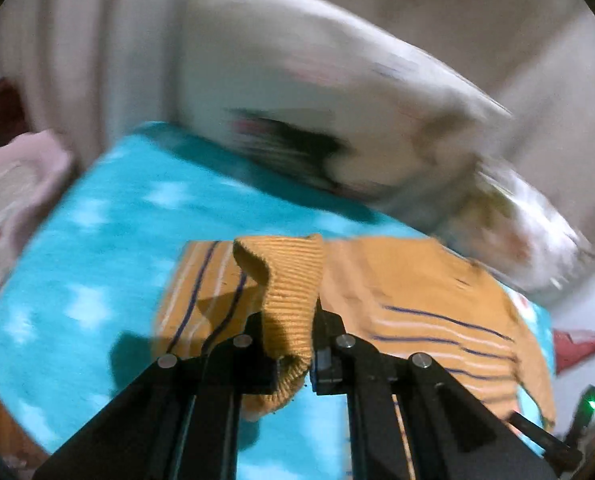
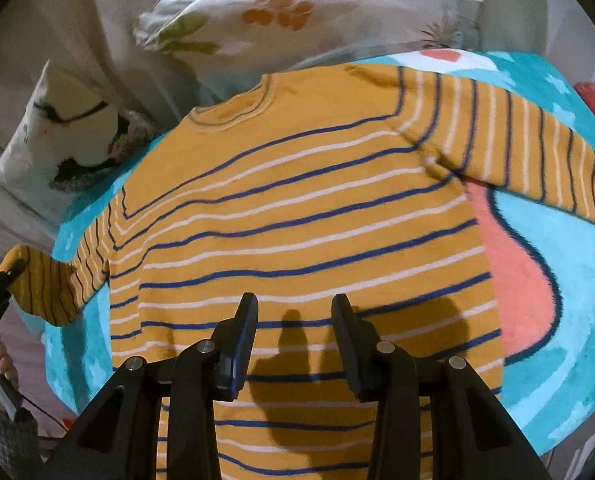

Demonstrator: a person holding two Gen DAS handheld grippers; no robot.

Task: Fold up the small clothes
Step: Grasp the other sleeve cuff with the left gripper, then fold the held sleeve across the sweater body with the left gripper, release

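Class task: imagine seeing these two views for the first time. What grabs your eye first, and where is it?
The mustard striped sweater lies spread flat across the turquoise blanket, filling the right wrist view. The left hand-held gripper is shut on its ribbed sleeve cuff, lifted at the sweater's edge. The right hand-held gripper hovers open above the body.

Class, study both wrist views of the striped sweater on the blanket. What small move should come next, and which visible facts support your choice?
Probably carry the left gripper inward, laying the sleeve cuff across the sweater body. That gripper is shut on the cuff, lifted off the blue blanket, while the body lies flat. The right gripper hovers open over the hem, holding nothing.
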